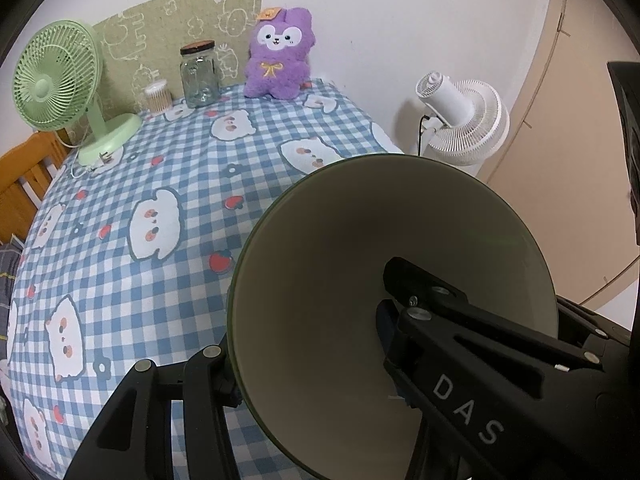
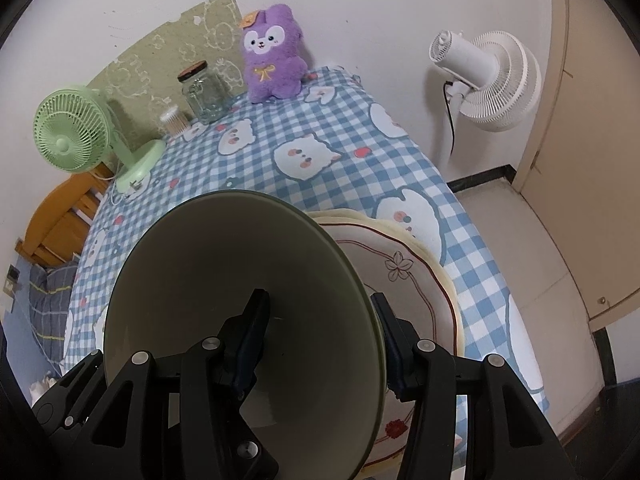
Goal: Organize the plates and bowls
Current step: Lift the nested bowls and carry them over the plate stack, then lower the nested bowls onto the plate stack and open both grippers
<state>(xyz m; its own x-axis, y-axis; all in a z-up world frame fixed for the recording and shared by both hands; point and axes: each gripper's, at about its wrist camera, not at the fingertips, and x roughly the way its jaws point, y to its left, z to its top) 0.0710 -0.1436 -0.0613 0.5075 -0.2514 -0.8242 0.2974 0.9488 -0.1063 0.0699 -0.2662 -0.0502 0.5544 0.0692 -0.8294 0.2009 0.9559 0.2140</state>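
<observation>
My left gripper is shut on the rim of an olive-green bowl with a cream inside, held tilted above the checked tablecloth. My right gripper is shut on the rim of a second olive-green bowl, also tilted. Under and to the right of that bowl lies a stack of plates, the top one white with a red line border and flower drawings.
At the back of the table stand a green desk fan, a cotton swab tub, a glass jar and a purple plush toy. A white floor fan stands beyond the table's right edge.
</observation>
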